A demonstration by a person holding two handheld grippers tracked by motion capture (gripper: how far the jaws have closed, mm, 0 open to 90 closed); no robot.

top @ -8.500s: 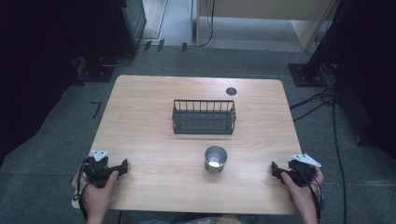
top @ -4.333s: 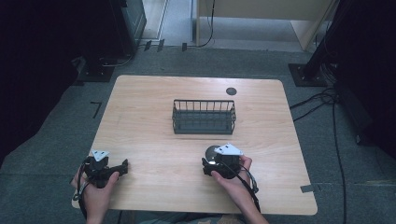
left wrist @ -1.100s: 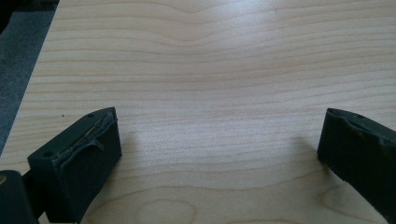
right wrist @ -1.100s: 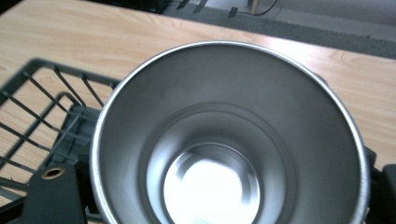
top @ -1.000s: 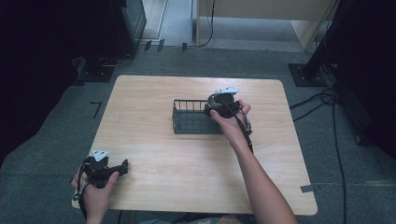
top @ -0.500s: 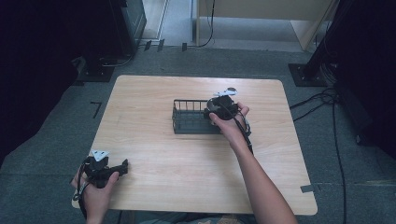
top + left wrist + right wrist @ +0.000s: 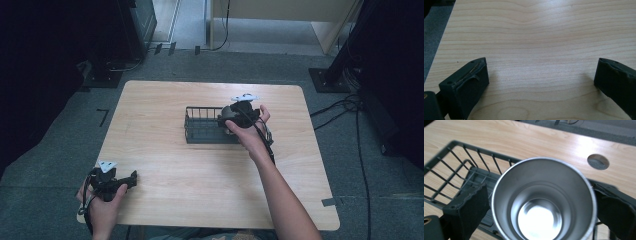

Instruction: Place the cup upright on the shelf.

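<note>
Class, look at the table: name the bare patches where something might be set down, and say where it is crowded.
Free: the wide wood between the left gripper and the wire basket; the strip behind the basket up to the table's far edge, apart from the round hole; the near right corner beside the forearm. Crowded: the basket's right end, where the right gripper holds the steel cup.

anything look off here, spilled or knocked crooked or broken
Nothing stands out. The steel cup is empty and undented, held mouth up in the right gripper over the wire basket, which sits square on the table. The left gripper rests open on bare wood, though its finger pads look a bit frayed.
</note>
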